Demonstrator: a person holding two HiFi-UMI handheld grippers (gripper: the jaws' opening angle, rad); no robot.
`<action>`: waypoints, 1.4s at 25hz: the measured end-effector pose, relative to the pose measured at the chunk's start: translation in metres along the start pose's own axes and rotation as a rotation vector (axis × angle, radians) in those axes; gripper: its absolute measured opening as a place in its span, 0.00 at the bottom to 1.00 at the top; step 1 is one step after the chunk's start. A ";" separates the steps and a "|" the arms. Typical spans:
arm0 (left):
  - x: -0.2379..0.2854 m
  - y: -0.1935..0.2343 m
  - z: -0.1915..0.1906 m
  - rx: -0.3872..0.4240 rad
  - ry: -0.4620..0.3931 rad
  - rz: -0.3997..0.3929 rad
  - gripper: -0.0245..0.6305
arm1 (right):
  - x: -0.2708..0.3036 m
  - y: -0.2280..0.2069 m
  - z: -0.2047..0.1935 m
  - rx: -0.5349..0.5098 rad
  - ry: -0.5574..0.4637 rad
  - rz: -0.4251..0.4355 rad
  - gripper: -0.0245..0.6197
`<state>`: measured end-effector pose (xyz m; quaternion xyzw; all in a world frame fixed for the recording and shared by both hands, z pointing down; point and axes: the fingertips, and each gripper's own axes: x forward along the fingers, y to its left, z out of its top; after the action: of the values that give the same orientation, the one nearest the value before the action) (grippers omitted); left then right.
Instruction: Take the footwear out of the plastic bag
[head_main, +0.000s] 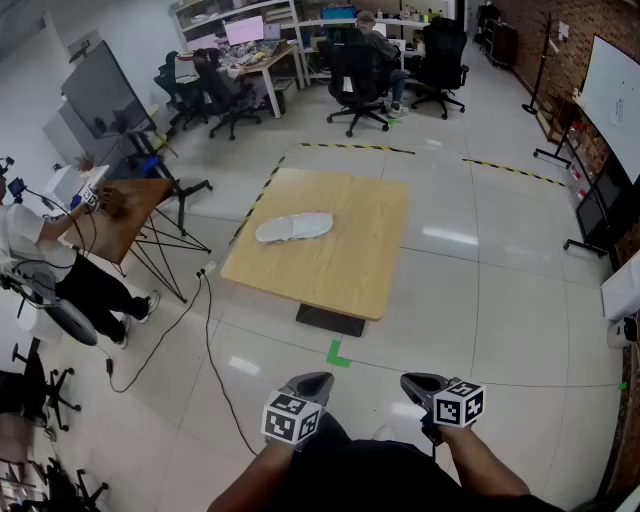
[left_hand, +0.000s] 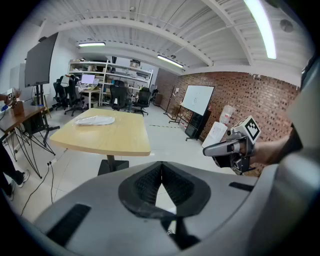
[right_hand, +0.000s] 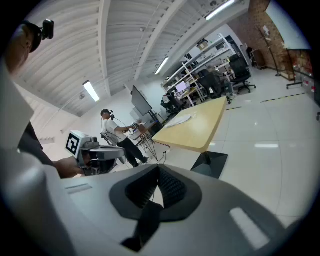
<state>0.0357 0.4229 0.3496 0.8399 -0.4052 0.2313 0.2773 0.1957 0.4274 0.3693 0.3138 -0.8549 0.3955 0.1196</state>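
**Both tongs shut and empty, well short of the desk**

The left tongs (head_main: 311, 383) and the right tongs (head_main: 421, 383) are hovering side by side low in the head view, over the tiled floor (head_main: 470, 330). They are being held close in front of the person. Each gripper view is showing its ribbed pads pressed together with nothing between them, so neither is holding anything.

The plastic bag (head_main: 293, 228) is lying flat on the wooden desk (head_main: 340, 275), toward the desk's far left part and well apart from both tongs. It is showing as a pale, slipper-shaped bundle. At this distance the footwear is not telling apart from the bag around it. Nothing else is sitting on the desk top.

A green tape mark (head_main: 337, 353) is lying on the floor between the tongs and the desk's dark base. A person in a white top (head_main: 40, 250) is standing off to the left, reaching toward a smaller brown table. Another person (head_main: 378, 40) is sitting among office chairs at the far workstations.
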 end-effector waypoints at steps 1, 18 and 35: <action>0.005 0.001 0.001 0.011 0.010 -0.004 0.05 | 0.000 -0.010 0.002 0.015 -0.010 -0.009 0.04; 0.159 0.201 0.143 0.142 0.011 -0.083 0.05 | 0.132 -0.110 0.147 0.001 -0.017 -0.151 0.04; 0.298 0.418 0.237 0.413 0.212 0.075 0.20 | 0.308 -0.166 0.287 0.044 -0.054 -0.097 0.08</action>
<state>-0.0952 -0.1129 0.4738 0.8341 -0.3488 0.4065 0.1317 0.0742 -0.0059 0.4200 0.3681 -0.8327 0.3992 0.1086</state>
